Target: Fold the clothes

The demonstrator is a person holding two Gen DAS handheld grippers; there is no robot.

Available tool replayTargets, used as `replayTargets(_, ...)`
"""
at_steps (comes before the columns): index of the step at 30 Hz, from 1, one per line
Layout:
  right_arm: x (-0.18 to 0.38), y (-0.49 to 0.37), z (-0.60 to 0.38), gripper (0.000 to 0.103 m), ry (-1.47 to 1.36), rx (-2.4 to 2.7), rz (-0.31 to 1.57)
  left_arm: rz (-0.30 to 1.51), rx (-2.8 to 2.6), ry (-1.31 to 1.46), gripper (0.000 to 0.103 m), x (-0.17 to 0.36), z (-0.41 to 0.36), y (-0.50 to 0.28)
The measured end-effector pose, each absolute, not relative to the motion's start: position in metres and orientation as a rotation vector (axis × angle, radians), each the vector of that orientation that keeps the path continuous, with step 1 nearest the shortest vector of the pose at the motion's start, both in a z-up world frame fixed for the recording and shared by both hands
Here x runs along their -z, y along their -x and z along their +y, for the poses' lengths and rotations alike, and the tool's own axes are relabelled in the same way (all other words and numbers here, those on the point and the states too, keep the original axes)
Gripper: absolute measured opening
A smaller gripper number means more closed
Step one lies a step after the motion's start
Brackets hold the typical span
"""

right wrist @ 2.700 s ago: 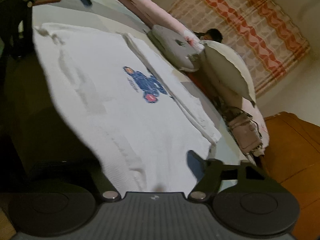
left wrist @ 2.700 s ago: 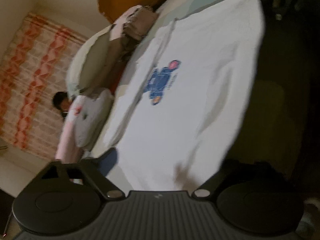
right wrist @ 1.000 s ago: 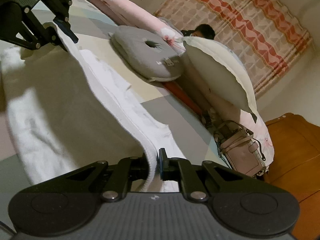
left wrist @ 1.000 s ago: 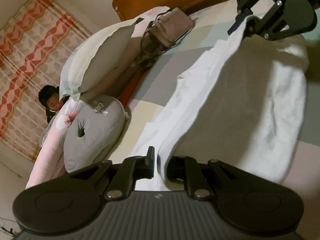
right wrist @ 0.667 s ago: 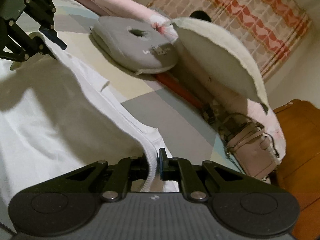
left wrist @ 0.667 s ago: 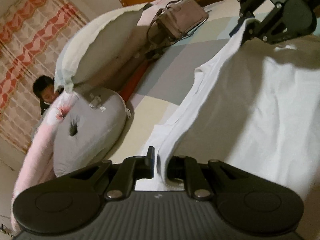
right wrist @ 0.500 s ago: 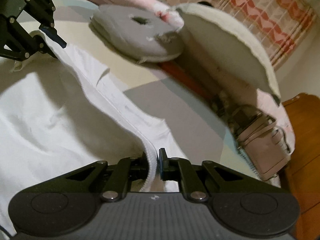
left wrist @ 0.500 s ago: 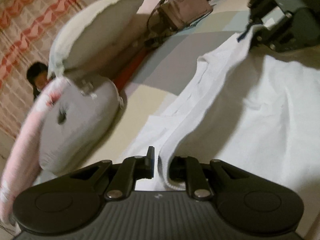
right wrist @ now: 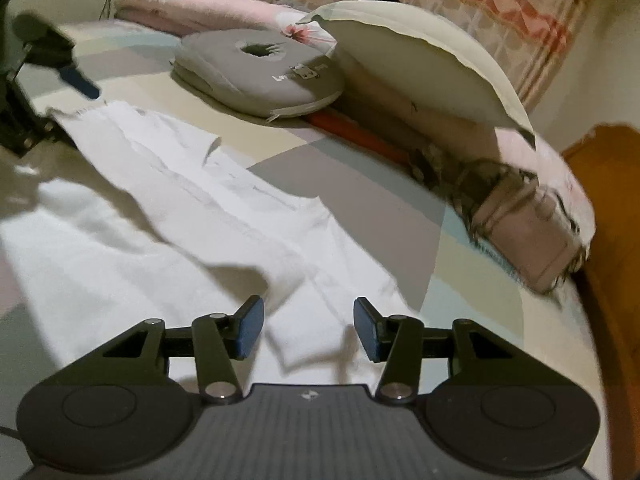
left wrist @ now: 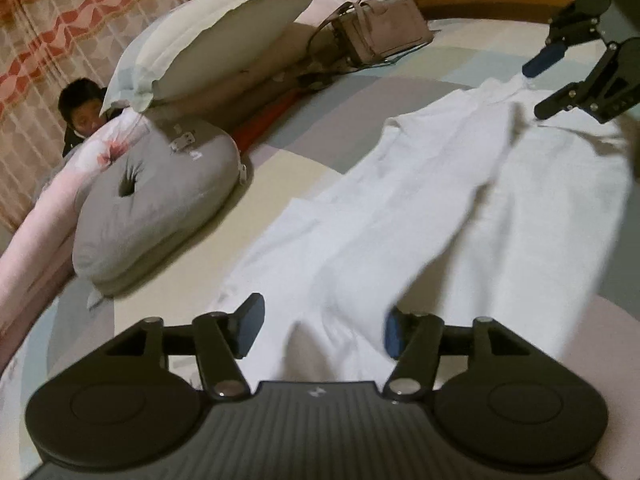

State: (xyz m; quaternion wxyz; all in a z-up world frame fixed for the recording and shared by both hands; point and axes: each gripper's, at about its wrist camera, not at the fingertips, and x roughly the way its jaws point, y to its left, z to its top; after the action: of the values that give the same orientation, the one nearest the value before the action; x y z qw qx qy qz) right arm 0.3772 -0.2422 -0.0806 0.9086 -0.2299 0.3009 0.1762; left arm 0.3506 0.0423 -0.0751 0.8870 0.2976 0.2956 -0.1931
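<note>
Both claws (left wrist: 322, 326) (right wrist: 308, 328) agape; white garment (left wrist: 420, 216) edge free between.

I had the left gripper (left wrist: 321, 327) spread wide, its blue pads (left wrist: 251, 328) well apart and gripping nothing, tilted low and pointing forward. My right gripper (right wrist: 308, 328) was spread the same way, pads (right wrist: 366, 328) parted and empty. Each showed at the far edge of the other's wrist view, fingers apart there too
</note>
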Motion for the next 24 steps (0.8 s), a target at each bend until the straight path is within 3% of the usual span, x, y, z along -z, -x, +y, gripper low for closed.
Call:
replayTargets(3,0.079,-0.369,-0.250,0.055,0.331,-0.440,0.688,0.621,0.444,-0.586,0.065,0.067,0.045,-0.334)
replayTargets(10,0.096,-0.385,-0.224,0.055,0.143,-0.595,0.769,0.760,0.685,-0.227,0.066,0.079,0.036,-0.349)
replayTargets(24,0.072,-0.471,-0.210,0.055,0.277,-0.431,0.659,0.664,0.430,-0.311,0.067,0.057,0.049,-0.452)
